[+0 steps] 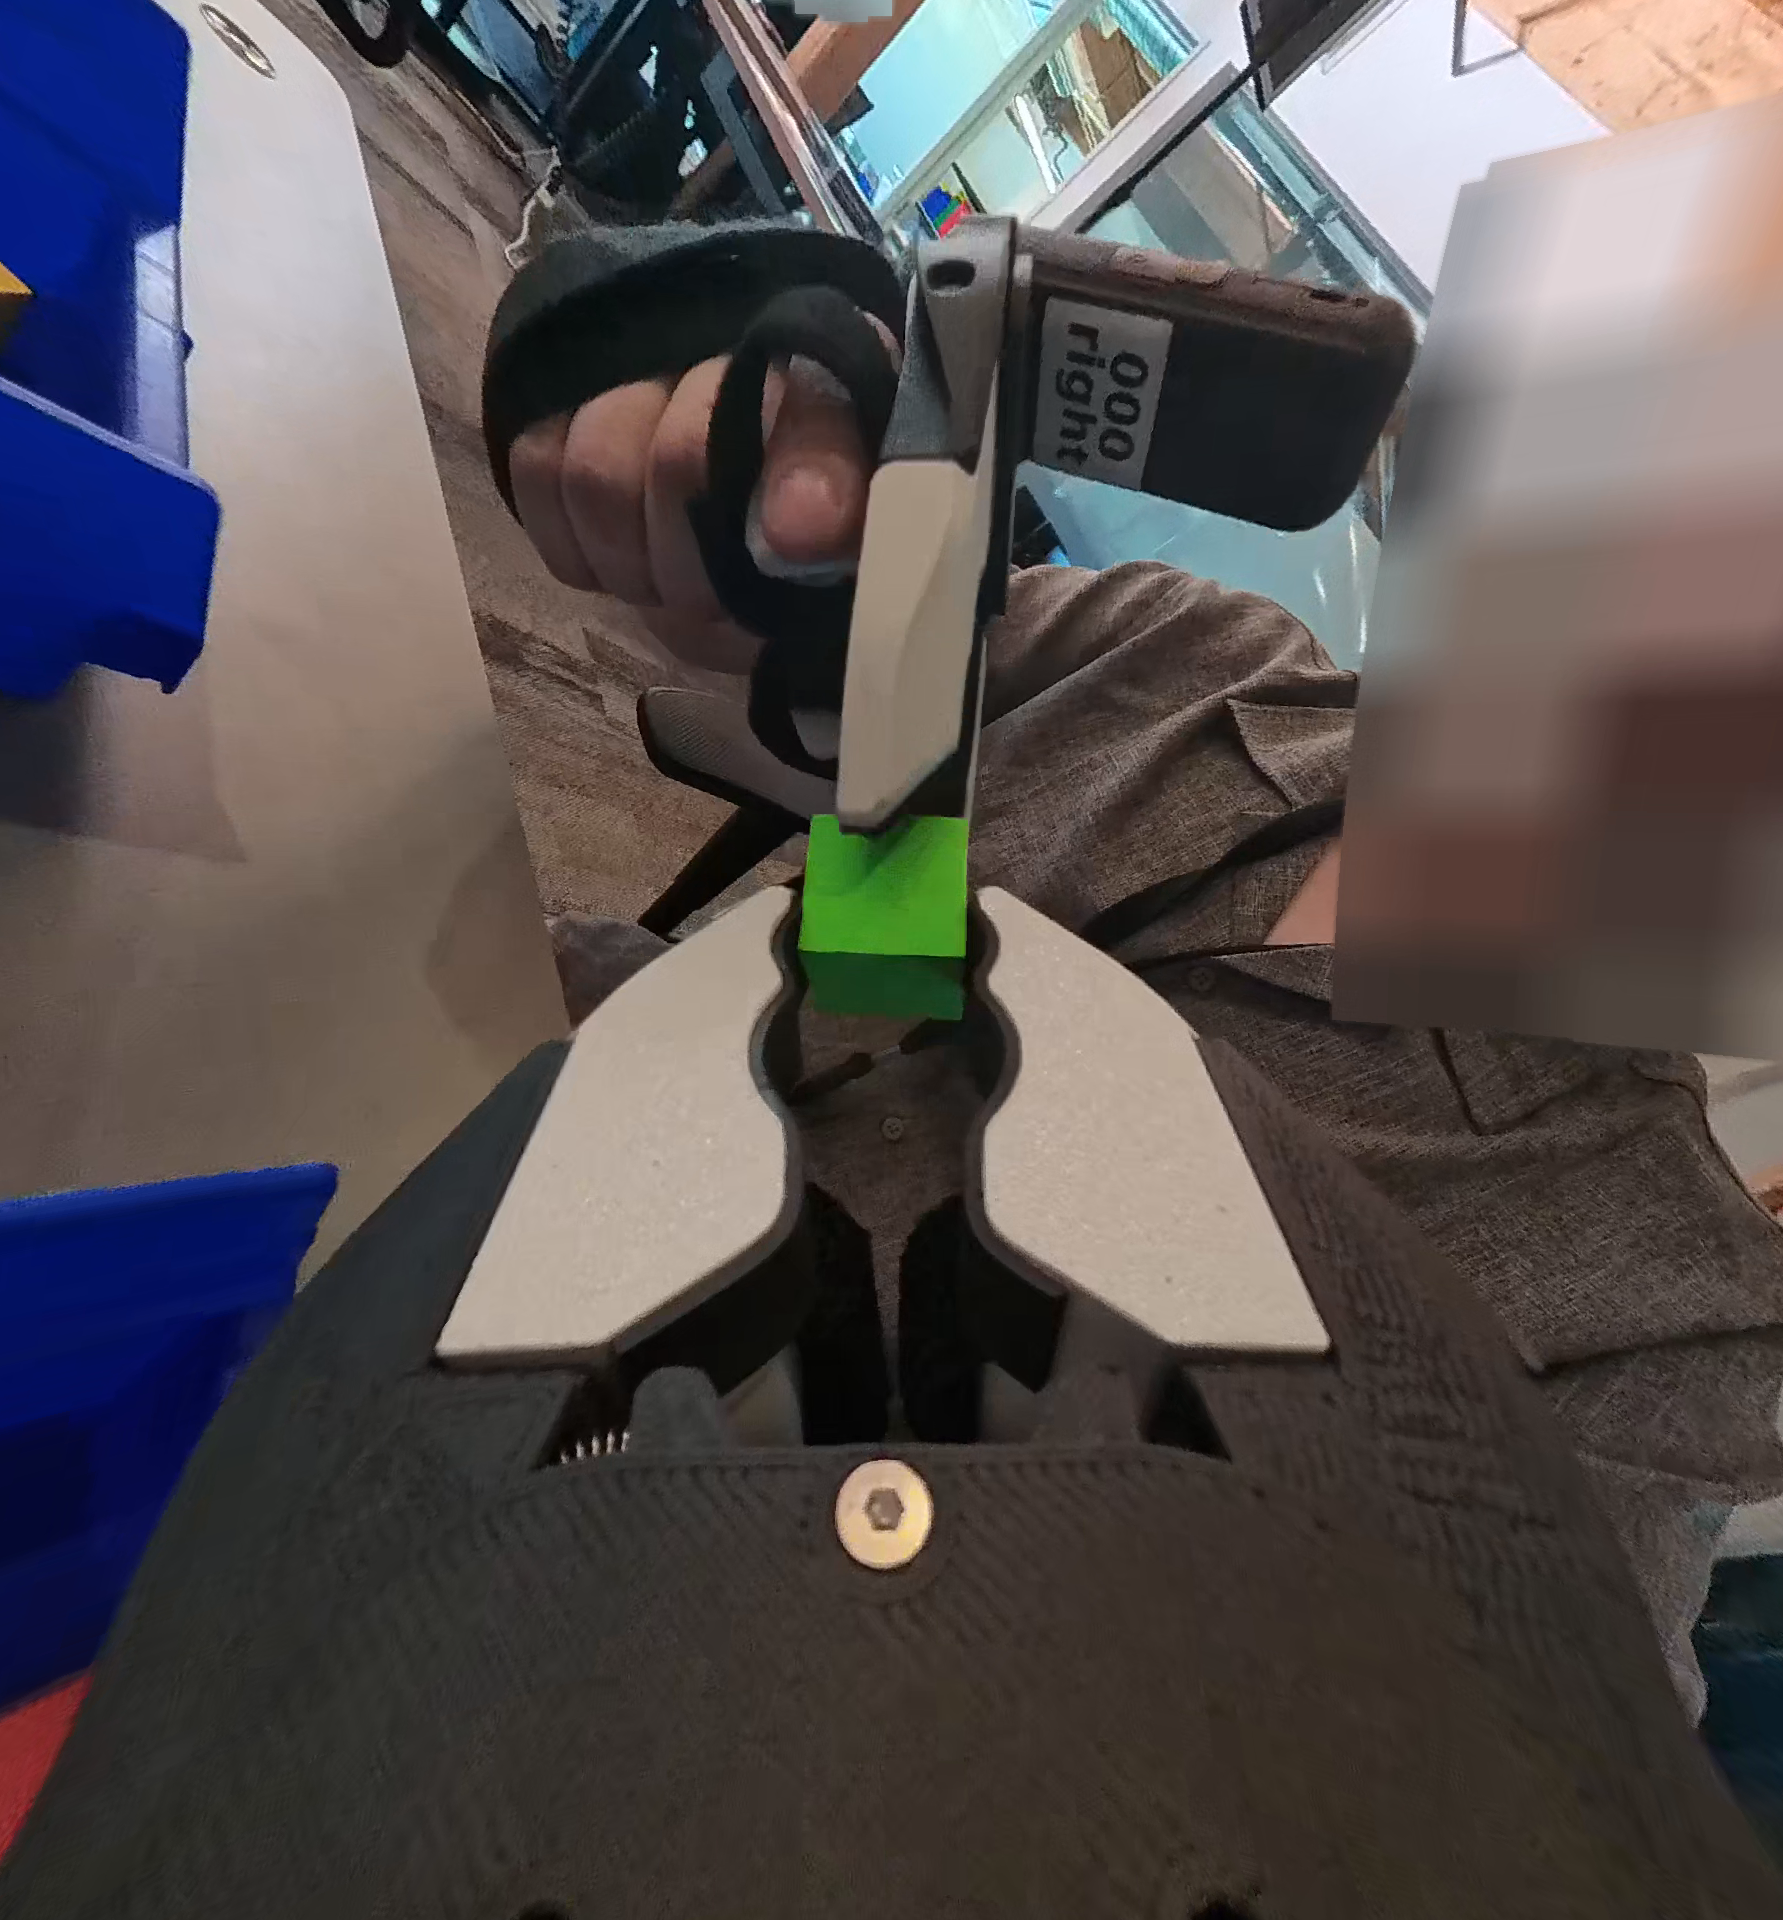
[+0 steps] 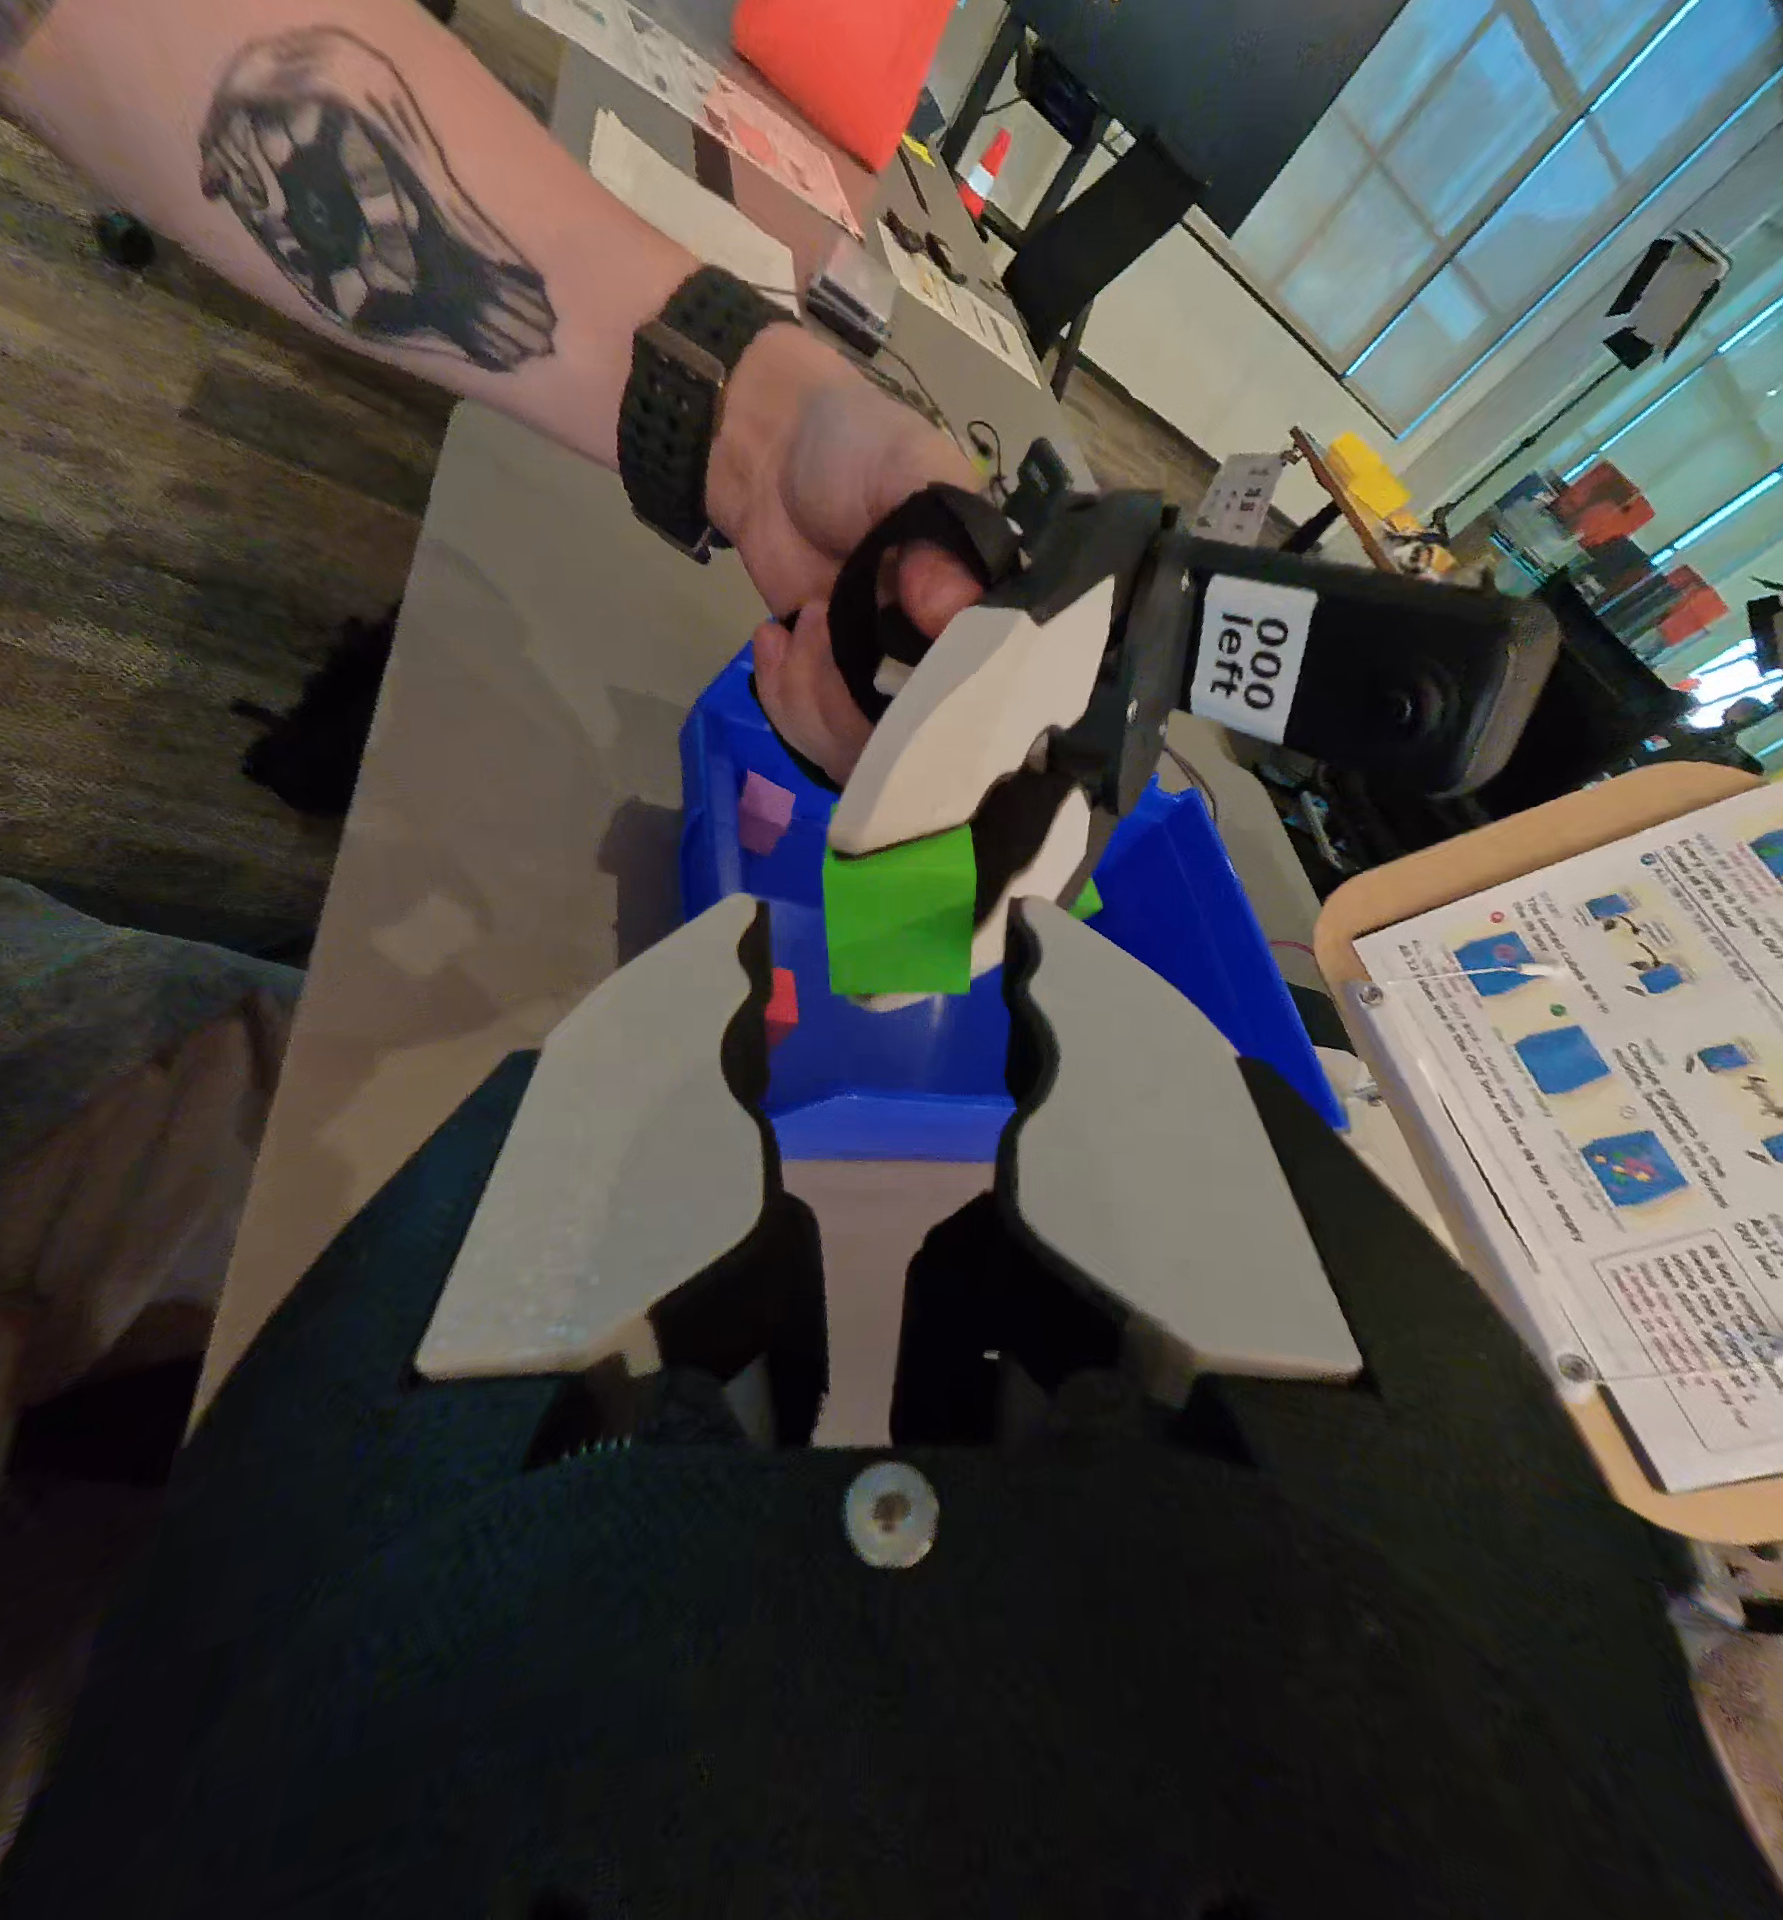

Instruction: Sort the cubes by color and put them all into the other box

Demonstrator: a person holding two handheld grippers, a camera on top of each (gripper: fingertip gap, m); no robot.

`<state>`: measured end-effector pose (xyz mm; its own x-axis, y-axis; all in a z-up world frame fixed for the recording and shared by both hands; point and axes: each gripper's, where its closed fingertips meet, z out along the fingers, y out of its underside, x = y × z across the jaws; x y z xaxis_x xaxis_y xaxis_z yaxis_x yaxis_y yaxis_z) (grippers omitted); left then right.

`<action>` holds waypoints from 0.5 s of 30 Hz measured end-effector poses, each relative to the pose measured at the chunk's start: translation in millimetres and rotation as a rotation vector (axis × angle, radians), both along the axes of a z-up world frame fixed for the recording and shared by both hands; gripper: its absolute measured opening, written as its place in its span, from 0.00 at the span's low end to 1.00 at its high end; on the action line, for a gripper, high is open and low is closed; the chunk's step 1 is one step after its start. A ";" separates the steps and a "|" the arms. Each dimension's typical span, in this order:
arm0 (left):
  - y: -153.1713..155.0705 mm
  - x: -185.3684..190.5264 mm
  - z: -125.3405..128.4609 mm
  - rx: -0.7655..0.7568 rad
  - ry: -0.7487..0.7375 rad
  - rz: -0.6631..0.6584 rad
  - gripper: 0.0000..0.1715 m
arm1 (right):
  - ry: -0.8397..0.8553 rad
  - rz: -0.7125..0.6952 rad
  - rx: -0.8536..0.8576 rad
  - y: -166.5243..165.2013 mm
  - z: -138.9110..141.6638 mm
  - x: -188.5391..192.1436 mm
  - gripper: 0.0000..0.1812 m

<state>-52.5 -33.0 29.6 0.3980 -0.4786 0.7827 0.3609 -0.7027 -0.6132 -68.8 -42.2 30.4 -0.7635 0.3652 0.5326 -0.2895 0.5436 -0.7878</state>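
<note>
Between both grippers, one green cube (image 1: 882, 940), left gripper (image 1: 885, 935) clamping, right gripper (image 2: 887, 971) parted.

Each camera sits just behind its own gripper's two grey fingers and looks forward along them at close range. The left wrist view faces toward the person's torso (image 1: 1230, 935), with the right gripper (image 1: 892, 821) coming down from above right in front of it. The right wrist view faces the opposite way, across the pale table (image 2: 513, 831) and blue bin (image 2: 1178, 935) toward windows, with the left gripper (image 2: 918, 914) close ahead. Both views share the green cube (image 1: 882, 925) (image 2: 897, 920) at centre.
</note>
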 end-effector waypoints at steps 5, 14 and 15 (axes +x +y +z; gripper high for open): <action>3.9 6.0 -0.3 0.003 -0.031 -0.002 0.17 | -0.004 0.009 0.033 0.1 -2.4 1.5 0.15; 14.2 -21.6 24.6 0.140 -0.013 0.223 0.34 | 0.040 -0.156 0.126 67.8 20.7 -16.1 0.15; 13.0 -29.6 25.4 0.149 0.055 0.292 0.34 | 0.036 -0.208 0.129 88.4 28.2 -24.0 0.15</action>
